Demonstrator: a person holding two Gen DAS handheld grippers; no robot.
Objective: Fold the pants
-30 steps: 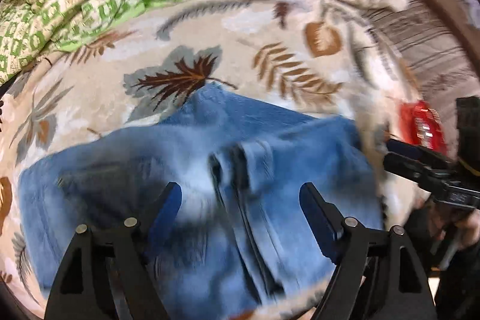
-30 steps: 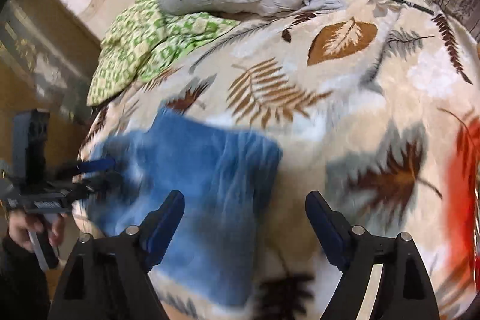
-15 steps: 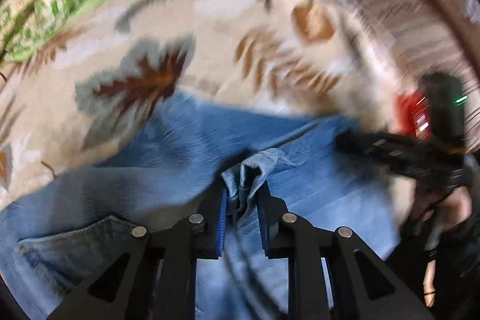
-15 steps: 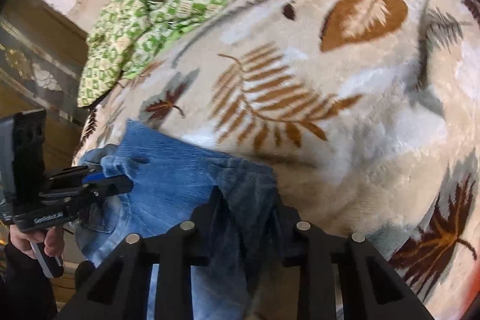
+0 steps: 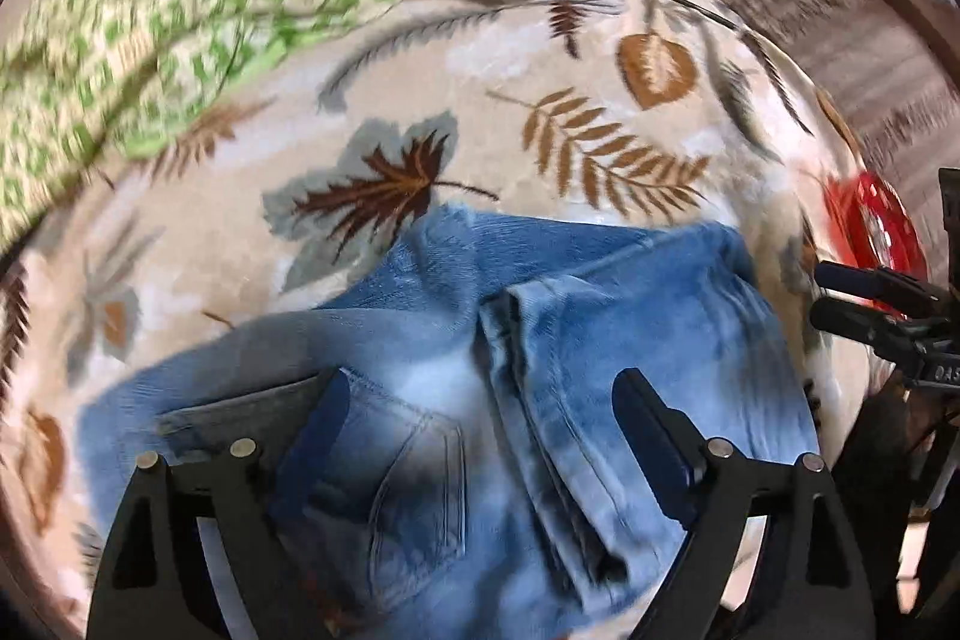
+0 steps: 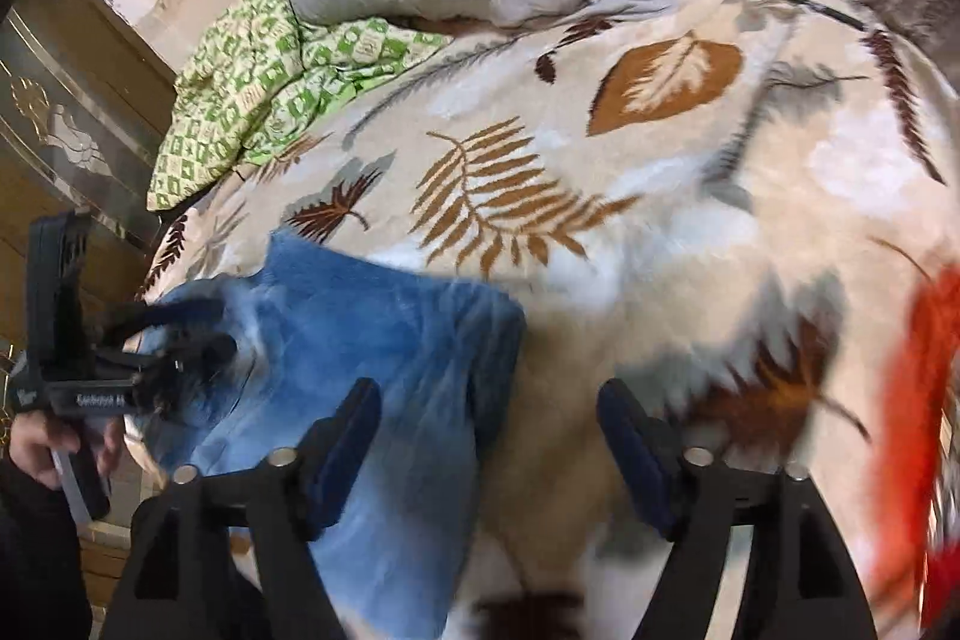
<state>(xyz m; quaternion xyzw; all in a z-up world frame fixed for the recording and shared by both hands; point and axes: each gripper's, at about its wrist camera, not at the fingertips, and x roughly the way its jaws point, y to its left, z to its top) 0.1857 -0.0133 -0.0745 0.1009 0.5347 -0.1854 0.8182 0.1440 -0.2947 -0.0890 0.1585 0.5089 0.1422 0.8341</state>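
Both tools have let go, jaws opening above the folded pants, blanket bare beyond.

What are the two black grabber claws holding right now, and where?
Nothing. The left gripper and the right gripper are both opening, their pads clear of the folded blue denim pants lying on the leaf-patterned beige blanket.

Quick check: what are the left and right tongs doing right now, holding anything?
Left tongs: opening, pads clear of the jeans below, holding nothing.
Right tongs: opening, poised over the jeans' edge, holding nothing.
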